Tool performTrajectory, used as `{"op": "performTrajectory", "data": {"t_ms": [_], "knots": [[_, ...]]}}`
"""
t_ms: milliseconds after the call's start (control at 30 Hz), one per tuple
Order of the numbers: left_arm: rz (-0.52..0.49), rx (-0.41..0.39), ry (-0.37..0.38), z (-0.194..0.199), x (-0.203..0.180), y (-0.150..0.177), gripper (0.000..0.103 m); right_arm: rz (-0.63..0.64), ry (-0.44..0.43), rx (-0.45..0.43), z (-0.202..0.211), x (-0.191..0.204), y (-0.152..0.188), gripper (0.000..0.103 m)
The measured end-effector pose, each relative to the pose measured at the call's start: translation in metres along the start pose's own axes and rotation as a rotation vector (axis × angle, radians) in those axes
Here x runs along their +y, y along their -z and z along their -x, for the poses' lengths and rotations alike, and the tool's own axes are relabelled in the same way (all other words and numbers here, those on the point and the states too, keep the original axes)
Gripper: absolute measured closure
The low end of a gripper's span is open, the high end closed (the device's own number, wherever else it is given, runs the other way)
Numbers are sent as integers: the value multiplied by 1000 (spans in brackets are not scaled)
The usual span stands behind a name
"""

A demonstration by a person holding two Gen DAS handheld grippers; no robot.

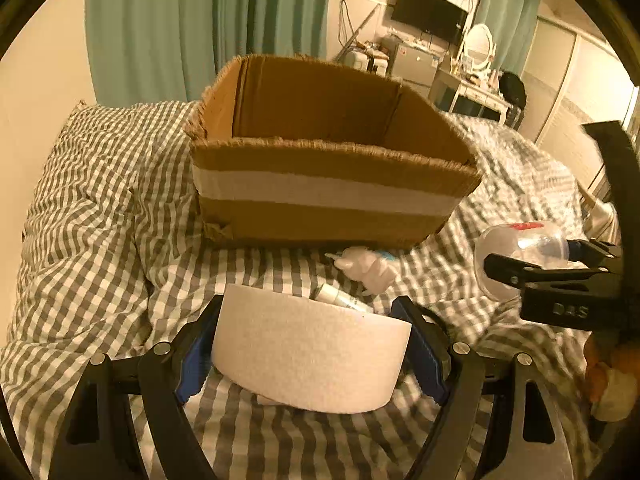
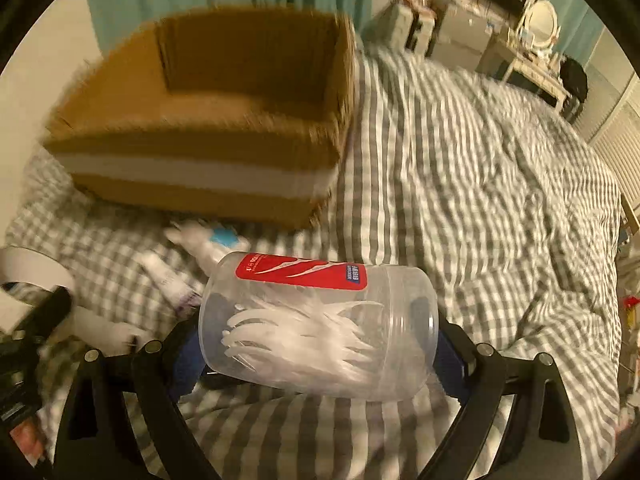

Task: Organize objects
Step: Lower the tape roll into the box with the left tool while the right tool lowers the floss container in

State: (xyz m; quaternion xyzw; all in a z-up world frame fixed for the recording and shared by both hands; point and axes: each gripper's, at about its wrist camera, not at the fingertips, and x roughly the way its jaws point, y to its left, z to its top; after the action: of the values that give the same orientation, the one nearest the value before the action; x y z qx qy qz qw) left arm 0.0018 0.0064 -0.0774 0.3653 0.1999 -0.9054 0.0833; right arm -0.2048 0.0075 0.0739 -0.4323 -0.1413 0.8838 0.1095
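An open cardboard box with a white tape band sits on the checked bed; it also shows in the right wrist view. My left gripper is shut on a white tape roll, held in front of the box. My right gripper is shut on a clear plastic jar of floss picks with a red label, held right of the box; the jar shows in the left wrist view too. A white spray bottle and a white tube lie on the bed before the box.
The grey-and-white checked duvet covers the bed. Teal curtains hang behind the box. A TV, a dresser with a round mirror and small furniture stand at the far right.
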Motion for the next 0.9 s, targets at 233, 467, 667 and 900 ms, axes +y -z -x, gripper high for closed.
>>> {"op": "performTrajectory", "data": {"t_ms": [233, 467, 667, 900], "knots": [[3, -79, 52, 44, -4, -20, 19, 82, -55, -72, 56, 15, 7, 10], [-24, -133, 33, 64, -7, -53, 19, 114, -118, -136, 95, 20, -1, 10], [-42, -183, -21, 68, -2, -90, 19, 91, -122, -218, 112, 8, -38, 10], [-27, -208, -56, 58, 3, -144, 19, 2, -159, -301, 125, -11, -92, 10]]}}
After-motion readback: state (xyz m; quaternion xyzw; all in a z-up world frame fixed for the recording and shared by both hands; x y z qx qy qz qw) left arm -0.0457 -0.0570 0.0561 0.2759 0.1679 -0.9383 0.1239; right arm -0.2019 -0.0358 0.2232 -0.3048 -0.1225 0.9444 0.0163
